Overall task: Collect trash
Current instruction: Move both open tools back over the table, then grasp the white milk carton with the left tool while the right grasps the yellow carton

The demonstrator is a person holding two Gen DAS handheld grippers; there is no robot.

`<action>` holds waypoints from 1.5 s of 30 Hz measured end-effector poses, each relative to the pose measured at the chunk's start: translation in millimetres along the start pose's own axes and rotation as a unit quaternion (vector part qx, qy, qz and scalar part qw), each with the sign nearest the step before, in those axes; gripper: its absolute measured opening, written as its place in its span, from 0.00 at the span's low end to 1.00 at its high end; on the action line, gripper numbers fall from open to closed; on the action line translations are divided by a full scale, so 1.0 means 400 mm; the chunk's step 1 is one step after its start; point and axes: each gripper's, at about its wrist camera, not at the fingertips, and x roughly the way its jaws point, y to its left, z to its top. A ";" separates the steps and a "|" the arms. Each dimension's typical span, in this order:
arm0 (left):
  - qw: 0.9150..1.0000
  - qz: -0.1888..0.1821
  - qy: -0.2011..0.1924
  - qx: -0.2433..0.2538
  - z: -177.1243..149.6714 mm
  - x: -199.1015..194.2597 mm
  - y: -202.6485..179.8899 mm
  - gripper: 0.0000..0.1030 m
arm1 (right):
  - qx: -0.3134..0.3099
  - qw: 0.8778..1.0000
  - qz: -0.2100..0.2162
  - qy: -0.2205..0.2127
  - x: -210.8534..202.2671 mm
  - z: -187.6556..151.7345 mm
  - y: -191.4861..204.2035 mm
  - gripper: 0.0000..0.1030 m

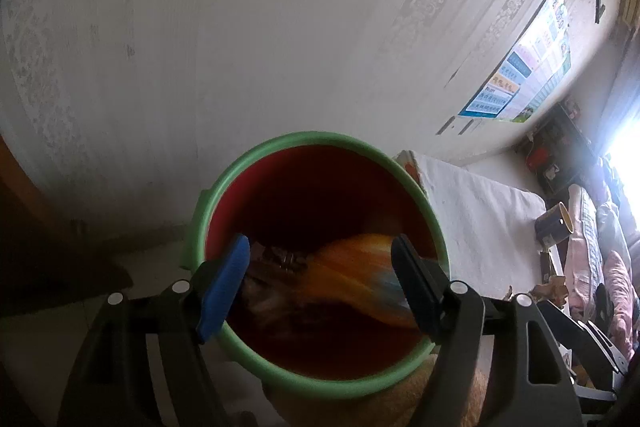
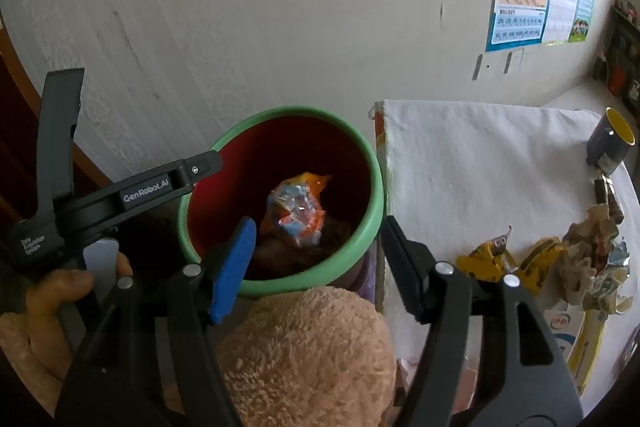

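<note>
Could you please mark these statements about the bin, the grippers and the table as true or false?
1. The red bin with a green rim stands on the white-covered table. False: it stands beside the table, by the wall.
2. An orange and blue crumpled wrapper is in the bin. True.
3. The right gripper is shut on a wrapper. False: its jaws are open and empty.
4. A dark mug with a yellow inside stands on the table. True.
5. The left gripper is open above the bin. True.

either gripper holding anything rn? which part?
Nothing held. Left gripper and right gripper: jaws open over the bin; wrapper lies loose inside.
</note>
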 end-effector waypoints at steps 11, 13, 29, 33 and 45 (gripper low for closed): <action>0.998 -0.027 0.013 0.050 -0.031 -0.027 -0.102 0.68 | 0.059 0.998 -0.012 -0.011 -0.085 -0.037 -0.092 0.70; 0.997 -0.035 0.017 0.063 -0.041 -0.032 -0.125 0.68 | 0.076 0.997 -0.021 -0.017 -0.116 -0.048 -0.138 0.71; 0.975 -0.093 0.082 0.186 -0.201 -0.043 -0.393 0.68 | 0.259 0.947 -0.191 0.022 -0.272 -0.343 -0.636 0.76; 0.962 -0.118 0.105 0.225 -0.251 -0.047 -0.479 0.68 | 0.278 0.946 -0.158 0.050 -0.224 -0.370 -0.659 0.76; 0.930 -0.150 0.175 0.287 -0.366 -0.003 -0.636 0.68 | 0.291 0.947 -0.091 0.100 -0.131 -0.392 -0.663 0.60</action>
